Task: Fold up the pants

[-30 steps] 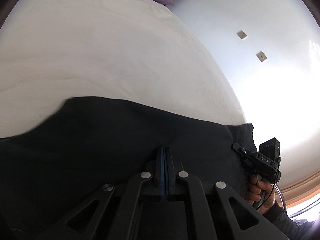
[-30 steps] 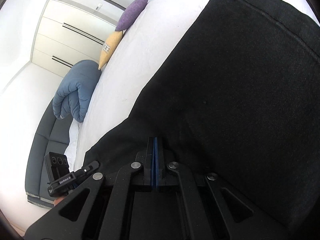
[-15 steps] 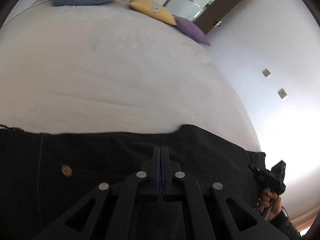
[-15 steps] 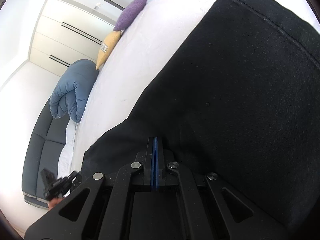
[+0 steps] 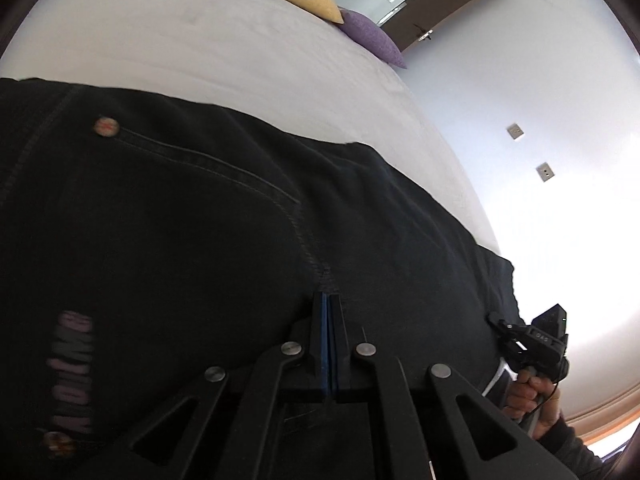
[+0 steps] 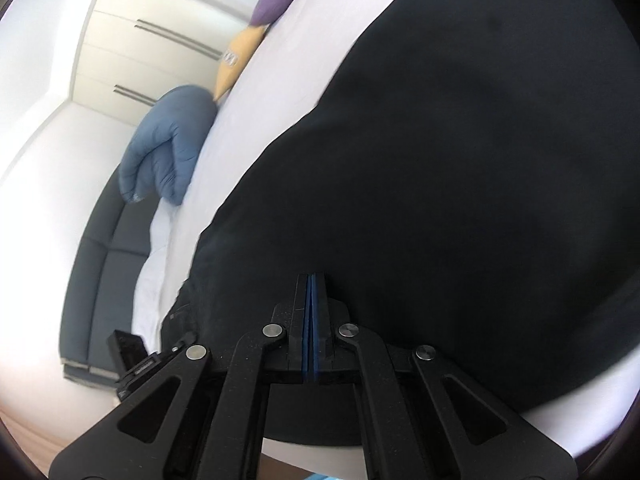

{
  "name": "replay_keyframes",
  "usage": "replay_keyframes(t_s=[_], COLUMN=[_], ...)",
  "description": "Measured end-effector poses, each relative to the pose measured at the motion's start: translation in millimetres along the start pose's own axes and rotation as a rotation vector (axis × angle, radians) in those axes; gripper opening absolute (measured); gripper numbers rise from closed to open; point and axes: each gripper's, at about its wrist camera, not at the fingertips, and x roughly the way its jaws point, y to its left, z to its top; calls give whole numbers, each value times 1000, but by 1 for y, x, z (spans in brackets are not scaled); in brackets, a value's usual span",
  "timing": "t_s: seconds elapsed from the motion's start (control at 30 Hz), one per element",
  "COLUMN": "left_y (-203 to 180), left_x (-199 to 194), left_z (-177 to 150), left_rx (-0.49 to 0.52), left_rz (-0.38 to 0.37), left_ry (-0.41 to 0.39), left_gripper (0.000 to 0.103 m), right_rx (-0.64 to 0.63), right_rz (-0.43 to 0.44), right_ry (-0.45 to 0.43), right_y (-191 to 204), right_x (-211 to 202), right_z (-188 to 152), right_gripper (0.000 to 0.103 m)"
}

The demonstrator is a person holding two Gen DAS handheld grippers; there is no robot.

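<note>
White bed (image 5: 208,40) bears black pants (image 5: 200,220) lying across; both claws clamp them.

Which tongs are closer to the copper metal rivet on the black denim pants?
Left. The left tongs are shut on the black denim pants by the pocket seam below the copper metal rivet. The right tongs grip plain fabric; no rivet shows there.

Both mounted close over the black pants (image 5: 240,240) (shared), facing up the bed (image 5: 200,40) toward the pillows.
</note>
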Motion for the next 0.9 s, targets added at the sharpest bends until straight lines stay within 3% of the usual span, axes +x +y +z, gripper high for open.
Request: replay_keyframes(t_s=[0.13,0.33,0.4,0.43,0.5,0.6,0.73,0.83,0.9], left_y=[30,64,61,57,36,-11,-59,-85,-83], left_x=[-25,-74,-87,-89,-82,-52,1,39,60], left_z=[-5,10,16,19,21,18,3,-12,-22], left_rx=[-51,-120,-122,-121,-93,-20,-17,17,-4], left_rz=[30,153,189,189,151,87,-18,-32,-20], left_ry=[-36,-126,-161,-166,-162,-129,-59,23,75], left_gripper=[4,2,2,2,2,3,12,12,9], right_rx=[57,211,206,173,131,50,-47,-94,-47], right_rz=[-88,-194,-282,-308,-253,-99,68,60,38], right_ry=[-91,-261,-283,-288,-283,-207,8,125,163], right_y=[-31,-78,-69,-59,-35,13,74,89,75], right_x=[-43,-112,-132,-140,-144,-116,-35,11,25], right_z=[7,15,18,18,17,2,-35,-58,-65], right_gripper=[0,0,0,7,7,8,14,15,15])
